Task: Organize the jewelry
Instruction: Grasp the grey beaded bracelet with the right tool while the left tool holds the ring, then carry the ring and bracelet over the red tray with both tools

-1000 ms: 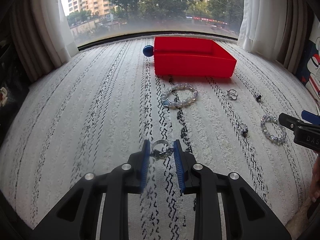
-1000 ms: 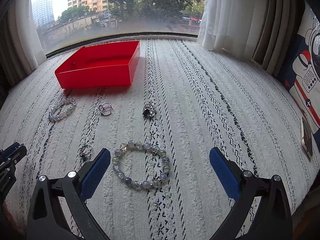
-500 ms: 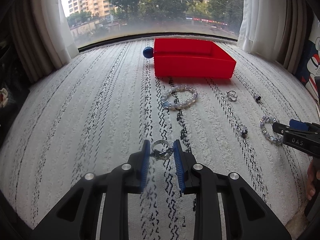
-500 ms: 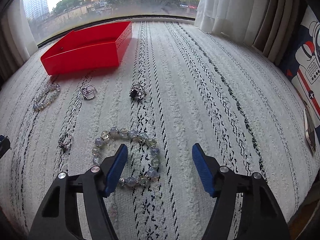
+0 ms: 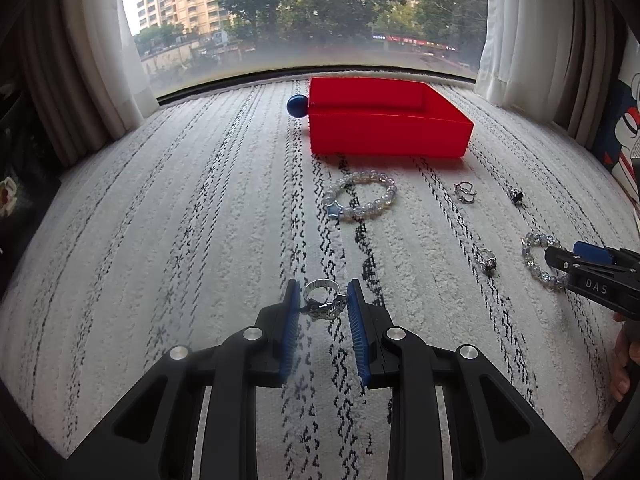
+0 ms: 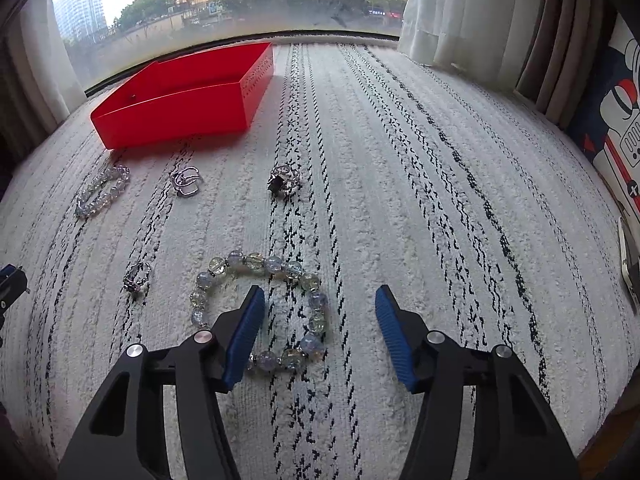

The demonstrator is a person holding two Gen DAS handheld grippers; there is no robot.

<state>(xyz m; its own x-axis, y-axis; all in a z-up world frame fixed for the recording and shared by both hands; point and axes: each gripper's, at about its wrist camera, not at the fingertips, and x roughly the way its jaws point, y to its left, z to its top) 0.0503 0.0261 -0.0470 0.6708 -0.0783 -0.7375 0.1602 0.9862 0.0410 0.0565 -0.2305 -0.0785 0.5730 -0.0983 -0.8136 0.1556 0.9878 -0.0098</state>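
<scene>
left gripper pinches silver ring; right gripper straddles bracelet.

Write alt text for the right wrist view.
The open right gripper straddles one side of a beaded bracelet on a white patterned rug. Three rings and a second bracelet lie farther off, before an empty red tray by the window.

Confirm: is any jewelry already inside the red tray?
No. In the left wrist view the red tray shows only bare red floor and walls, while the star-charm bead bracelet lies on the rug in front of it.
</scene>
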